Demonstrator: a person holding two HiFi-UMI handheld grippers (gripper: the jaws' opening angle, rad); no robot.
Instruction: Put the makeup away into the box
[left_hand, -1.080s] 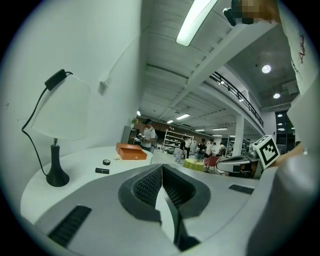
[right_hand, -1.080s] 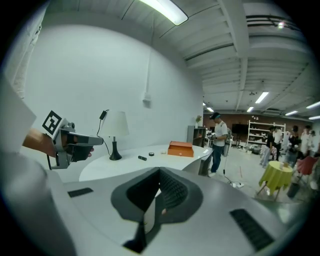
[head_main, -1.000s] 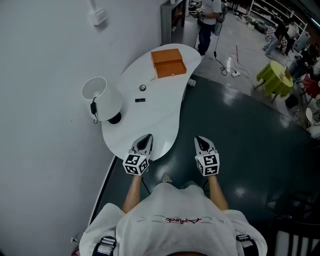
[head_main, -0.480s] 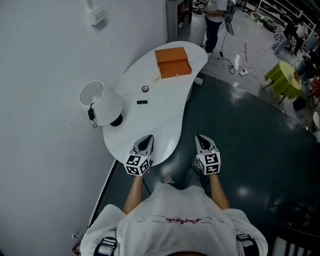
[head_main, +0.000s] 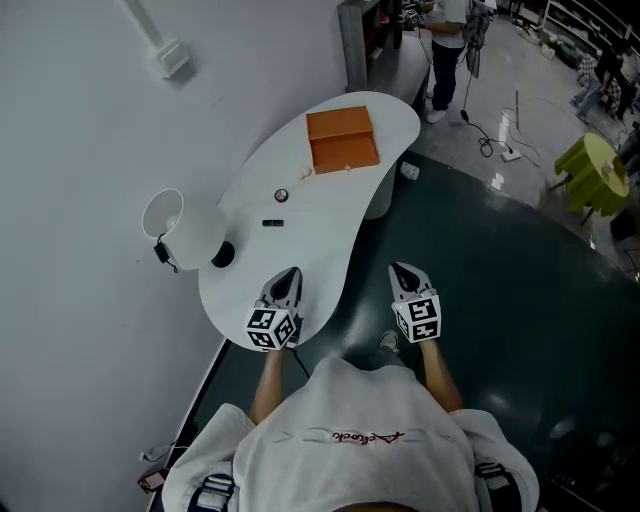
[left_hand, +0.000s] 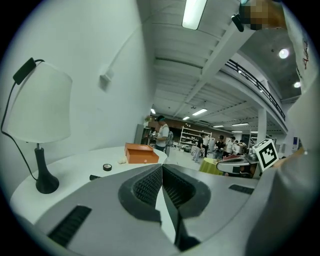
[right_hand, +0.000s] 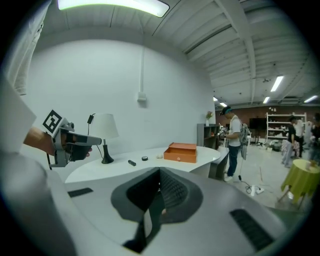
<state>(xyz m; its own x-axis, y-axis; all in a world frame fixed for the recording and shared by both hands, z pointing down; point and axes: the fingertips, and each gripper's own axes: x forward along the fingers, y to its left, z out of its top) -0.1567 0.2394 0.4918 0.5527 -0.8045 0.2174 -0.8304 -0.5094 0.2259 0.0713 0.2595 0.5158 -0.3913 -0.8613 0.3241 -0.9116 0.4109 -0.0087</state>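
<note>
- Currently left gripper (head_main: 291, 272) over white table's (head_main: 330, 215) near edge, jaws together, empty
- Right gripper (head_main: 401, 269) over floor (head_main: 500, 260), jaws together, empty
- Orange box (head_main: 342, 139) at table's far end

Orange box (head_main: 342, 138): rectangular, sits flat at far end of white surface (head_main: 330, 215); small pale knob on front face; open or closed not clear. Small pale lump (head_main: 305, 172): just beside box's near corner on wall side. Small round dark pot (head_main: 281, 195): nearer than lump, apart from box. Short black stick (head_main: 272, 222): lies flat, near pot, on its near side. All three outside box, in loose line.
</note>
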